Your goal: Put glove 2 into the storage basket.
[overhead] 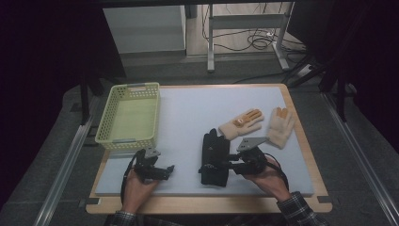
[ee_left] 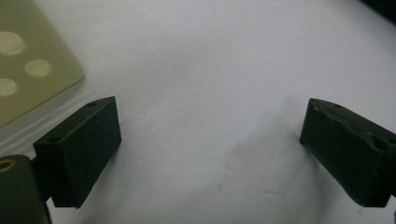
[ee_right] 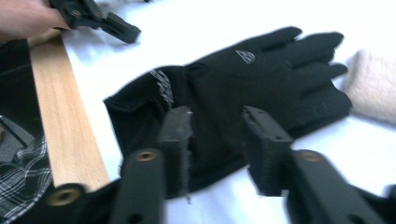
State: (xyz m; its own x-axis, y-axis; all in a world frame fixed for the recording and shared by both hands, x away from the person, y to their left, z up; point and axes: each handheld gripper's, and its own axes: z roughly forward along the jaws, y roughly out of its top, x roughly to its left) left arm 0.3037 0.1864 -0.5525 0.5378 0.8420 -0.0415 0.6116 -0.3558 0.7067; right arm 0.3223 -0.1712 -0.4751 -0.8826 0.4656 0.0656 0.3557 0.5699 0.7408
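Note:
A pair of black gloves (overhead: 215, 157) lies stacked on the white mat (overhead: 188, 113), fingers pointing away from me. My right gripper (overhead: 211, 165) reaches in from the right over their cuff end. In the right gripper view its jaws (ee_right: 215, 119) stand apart just above the near edge of the black glove (ee_right: 261, 70), and the pads are not pressing on the fabric. My left gripper (overhead: 164, 170) rests low on the mat to the left of the gloves. Its jaws (ee_left: 210, 126) are wide open with only bare mat between them.
Two beige knitted gloves (overhead: 242, 123) (overhead: 281, 126) lie flat beyond and right of the black pair. A pale green perforated basket (overhead: 128, 140) stands at the mat's left side, close to my left gripper. The wooden table edge (ee_right: 60, 121) runs along the mat's near side.

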